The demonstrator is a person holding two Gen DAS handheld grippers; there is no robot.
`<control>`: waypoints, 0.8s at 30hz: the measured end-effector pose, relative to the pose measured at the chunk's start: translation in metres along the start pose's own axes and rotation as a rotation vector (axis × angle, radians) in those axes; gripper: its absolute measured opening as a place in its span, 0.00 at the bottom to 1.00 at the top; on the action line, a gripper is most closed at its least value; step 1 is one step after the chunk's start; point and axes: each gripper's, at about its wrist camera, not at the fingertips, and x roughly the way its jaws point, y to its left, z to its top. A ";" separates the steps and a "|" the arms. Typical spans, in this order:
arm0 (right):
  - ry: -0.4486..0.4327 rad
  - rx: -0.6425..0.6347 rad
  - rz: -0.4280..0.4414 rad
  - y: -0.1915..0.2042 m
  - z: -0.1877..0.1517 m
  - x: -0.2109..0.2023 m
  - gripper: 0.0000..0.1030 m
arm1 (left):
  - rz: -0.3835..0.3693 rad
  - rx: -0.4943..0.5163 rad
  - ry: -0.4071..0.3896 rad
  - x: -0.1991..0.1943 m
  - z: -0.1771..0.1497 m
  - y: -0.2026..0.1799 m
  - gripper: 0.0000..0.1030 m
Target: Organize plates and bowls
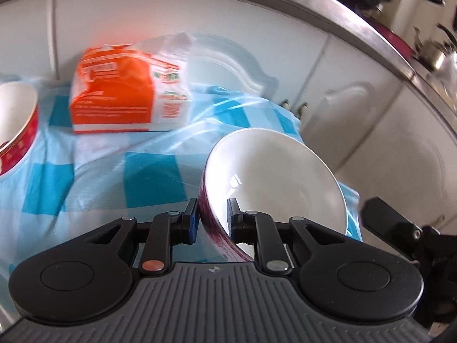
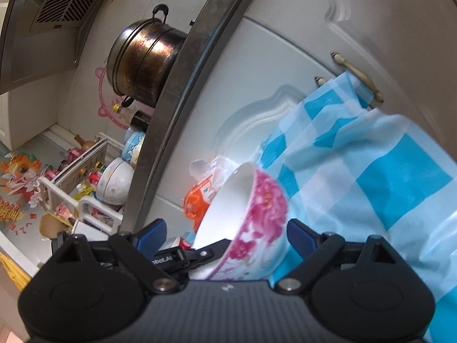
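Nearest the left wrist camera, at the near right corner of the blue-and-white checked plastic cloth: left gripper clamping the rim of the white porcelain bowl with the pink flower pattern outside, one pad inside the wall, one outside. Holding it tilted, the glossy white inside facing the camera, the far rim hanging past the cloth's right edge toward the white cupboard doors.

Seen from the right wrist: right gripper spread wide, fingers standing either side of the same bowl without touching it, grasping nothing.

Looking risky, that grip: thin glazed rim, small pads, the whole weight hanging off one side. Probably slipping or swinging round if moved sharply, then knocking against the cupboard or dropping off the edge. Crinkled cloth also likely sliding under anything set down on it.

Farther back, toward the cloth's far edge: orange-and-white printed packet in clear plastic, lying flat. At the far left edge: white bowl with a red patterned band, only partly in view, resting tipped toward the camera.
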 end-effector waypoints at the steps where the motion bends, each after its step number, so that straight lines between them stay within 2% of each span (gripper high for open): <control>1: 0.000 -0.006 -0.006 0.001 0.000 0.000 0.89 | 0.002 0.002 0.000 0.001 0.000 -0.001 0.16; 5: 0.001 -0.002 0.000 0.001 0.000 -0.001 0.90 | -0.005 -0.019 -0.004 0.001 -0.002 0.001 0.17; 10: -0.002 -0.088 -0.015 0.015 -0.002 -0.001 0.92 | -0.012 -0.053 -0.014 -0.005 -0.001 0.006 0.16; 14: -0.015 -0.074 0.040 0.017 0.000 -0.004 0.91 | -0.015 -0.069 -0.038 -0.020 0.003 0.009 0.16; 19: -0.028 -0.101 0.076 0.028 0.001 -0.007 0.91 | -0.004 -0.071 -0.085 -0.040 0.008 0.002 0.17; 24: -0.031 -0.119 0.107 0.042 0.001 -0.011 0.91 | -0.003 -0.089 -0.099 -0.059 0.007 0.005 0.18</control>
